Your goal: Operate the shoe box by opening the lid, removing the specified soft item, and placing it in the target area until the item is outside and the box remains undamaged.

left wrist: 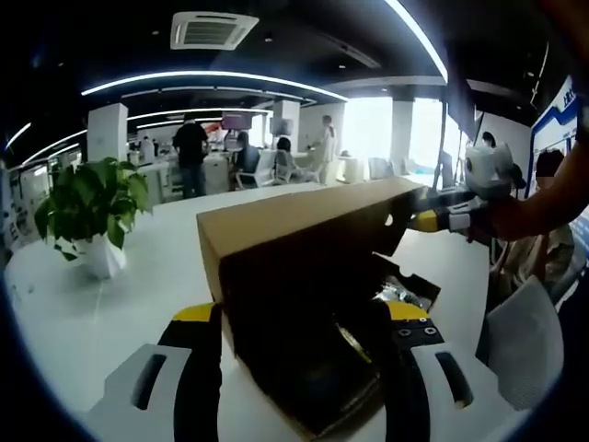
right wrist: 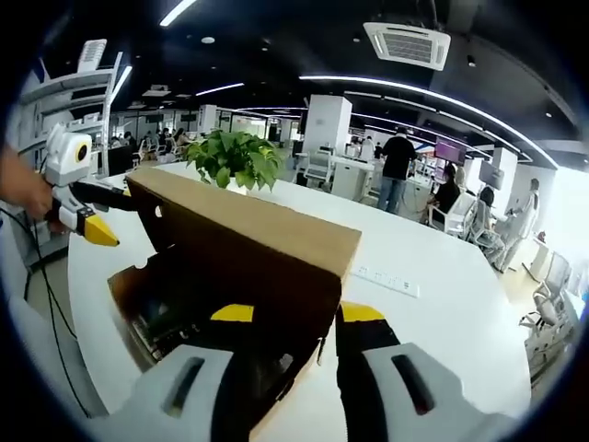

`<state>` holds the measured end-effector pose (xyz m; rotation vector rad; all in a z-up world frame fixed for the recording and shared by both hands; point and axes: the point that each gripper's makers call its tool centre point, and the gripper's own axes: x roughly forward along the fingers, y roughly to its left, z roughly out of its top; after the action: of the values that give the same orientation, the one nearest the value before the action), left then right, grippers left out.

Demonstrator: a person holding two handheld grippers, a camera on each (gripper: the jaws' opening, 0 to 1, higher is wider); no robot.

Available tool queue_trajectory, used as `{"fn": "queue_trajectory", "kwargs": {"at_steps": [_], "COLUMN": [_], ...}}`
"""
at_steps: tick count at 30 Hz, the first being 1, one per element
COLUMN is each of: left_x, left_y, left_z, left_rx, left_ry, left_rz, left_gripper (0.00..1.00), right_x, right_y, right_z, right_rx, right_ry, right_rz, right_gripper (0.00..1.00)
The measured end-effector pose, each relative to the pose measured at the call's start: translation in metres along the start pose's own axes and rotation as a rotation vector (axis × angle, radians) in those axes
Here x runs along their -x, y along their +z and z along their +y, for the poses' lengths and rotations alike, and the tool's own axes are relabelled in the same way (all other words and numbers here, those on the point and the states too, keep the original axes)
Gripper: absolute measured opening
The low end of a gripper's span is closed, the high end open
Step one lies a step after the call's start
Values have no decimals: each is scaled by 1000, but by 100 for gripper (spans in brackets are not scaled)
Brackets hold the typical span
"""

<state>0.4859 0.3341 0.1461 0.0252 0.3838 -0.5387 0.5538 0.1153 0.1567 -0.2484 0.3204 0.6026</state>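
A brown cardboard shoe box sits on the white table (left wrist: pixel 138 267) with its lid (left wrist: pixel 304 216) raised on edge. My left gripper (left wrist: pixel 296 318) is open, its black, yellow-tipped jaws standing on either side of the lid's near end. My right gripper (left wrist: pixel 431 219) reaches the lid's far corner. In the right gripper view the lid (right wrist: pixel 248 221) runs away to the left, and my right gripper (right wrist: pixel 296 318) is open astride its near end, while my left gripper (right wrist: pixel 92 228) sits at the far end. Inside the box (right wrist: pixel 129 285) lies something dark in shiny wrapping (left wrist: pixel 398 295), mostly hidden.
A potted plant (left wrist: pixel 92 207) stands on the table beside the box, also seen behind the lid (right wrist: pixel 235 157). A small white label (right wrist: pixel 386 279) lies on the table. A pale chair back (left wrist: pixel 525 341) is at the right. People stand at desks far behind.
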Motion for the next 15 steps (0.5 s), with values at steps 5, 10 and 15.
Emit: {"fn": "queue_trajectory", "kwargs": {"at_steps": [5, 10, 15], "left_x": [-2, -5, -8], "left_y": [2, 7, 9], "left_z": [3, 6, 12], "left_rx": [-2, 1, -7], "left_ry": [-1, -1, 1], "left_rz": [-6, -15, -22], "left_gripper": [70, 70, 68], "right_x": [-4, -8, -15], "right_y": [3, 5, 8], "right_z": [-14, -28, -32], "right_rx": [8, 24, 6], "right_ry": [-46, -100, -104], "right_rz": [9, 19, 10], "right_gripper": [11, 1, 0]}}
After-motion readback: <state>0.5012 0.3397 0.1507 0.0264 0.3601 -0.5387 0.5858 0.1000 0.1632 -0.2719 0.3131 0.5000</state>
